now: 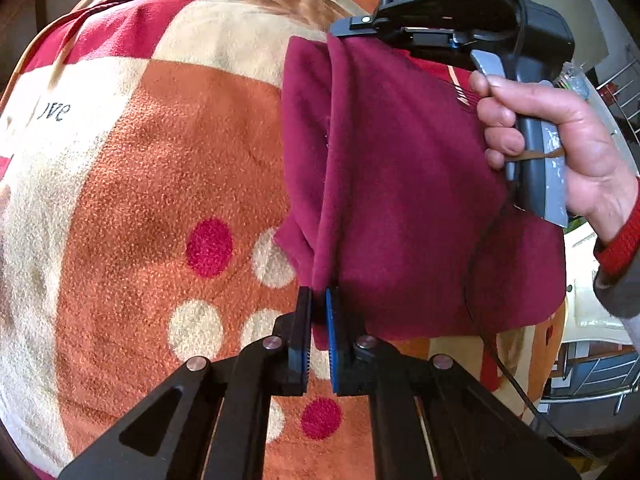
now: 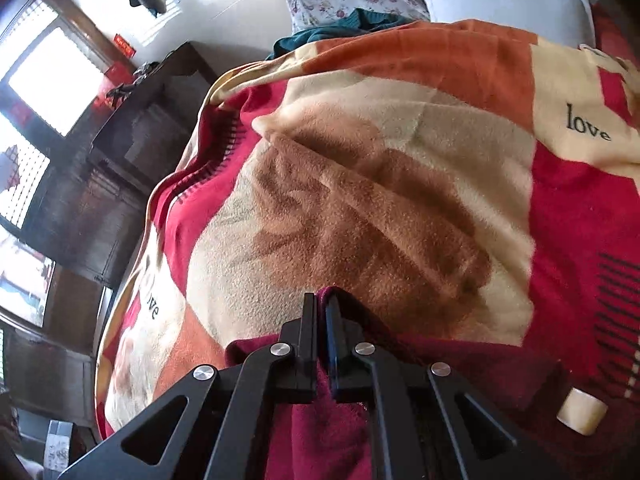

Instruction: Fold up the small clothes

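Observation:
A small maroon fleece garment (image 1: 404, 184) hangs stretched between my two grippers above the bed. My left gripper (image 1: 319, 300) is shut on its near lower edge. My right gripper (image 1: 340, 30), held in a hand, is shut on its far upper edge. In the right wrist view my right gripper (image 2: 322, 308) pinches a fold of the maroon garment (image 2: 320, 432), which drapes down under the fingers. The garment's far side is hidden.
A patterned orange, cream and red blanket (image 1: 160, 184) covers the bed (image 2: 400, 200). A white pillow (image 2: 504, 4) and a teal cloth (image 2: 344, 28) lie at the head. A dark wooden cabinet (image 2: 132, 128) stands beside the bed. A small white object (image 2: 582, 410) lies on the blanket.

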`<state>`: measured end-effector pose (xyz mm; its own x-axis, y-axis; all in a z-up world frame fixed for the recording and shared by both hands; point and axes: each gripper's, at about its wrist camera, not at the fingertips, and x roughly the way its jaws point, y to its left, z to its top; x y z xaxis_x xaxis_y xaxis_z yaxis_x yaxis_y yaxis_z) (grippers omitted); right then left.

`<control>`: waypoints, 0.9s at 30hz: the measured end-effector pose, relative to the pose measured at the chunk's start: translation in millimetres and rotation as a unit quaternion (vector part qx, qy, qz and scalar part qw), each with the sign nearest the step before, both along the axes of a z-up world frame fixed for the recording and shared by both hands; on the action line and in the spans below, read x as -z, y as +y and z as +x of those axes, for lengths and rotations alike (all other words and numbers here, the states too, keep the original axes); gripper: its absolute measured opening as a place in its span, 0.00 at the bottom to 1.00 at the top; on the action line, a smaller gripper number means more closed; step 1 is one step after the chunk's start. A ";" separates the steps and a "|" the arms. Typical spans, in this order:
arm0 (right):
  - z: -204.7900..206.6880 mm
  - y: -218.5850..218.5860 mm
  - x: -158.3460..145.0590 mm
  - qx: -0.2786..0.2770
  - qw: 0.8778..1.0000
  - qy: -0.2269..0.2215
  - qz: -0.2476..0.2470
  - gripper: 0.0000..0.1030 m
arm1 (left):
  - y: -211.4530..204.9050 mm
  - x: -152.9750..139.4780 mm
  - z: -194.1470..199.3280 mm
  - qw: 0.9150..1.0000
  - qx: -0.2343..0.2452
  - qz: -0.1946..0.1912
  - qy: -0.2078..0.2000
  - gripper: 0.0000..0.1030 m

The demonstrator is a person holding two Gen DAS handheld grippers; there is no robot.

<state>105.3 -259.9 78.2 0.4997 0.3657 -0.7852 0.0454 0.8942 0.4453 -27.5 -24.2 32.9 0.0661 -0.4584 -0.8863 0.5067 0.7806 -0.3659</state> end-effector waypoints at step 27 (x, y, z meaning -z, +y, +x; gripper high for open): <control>-185.7 -152.0 3.9 0.178 0.982 0.061 -0.012 0.25 | -59.7 -79.2 -2.4 0.993 -0.026 0.096 -0.067 0.08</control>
<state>-80.3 -411.9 74.3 0.4941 0.1660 -0.8534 0.4080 0.8226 0.3962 -29.9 -83.8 112.1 0.2089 -0.2743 -0.9387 0.4983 0.8558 -0.1392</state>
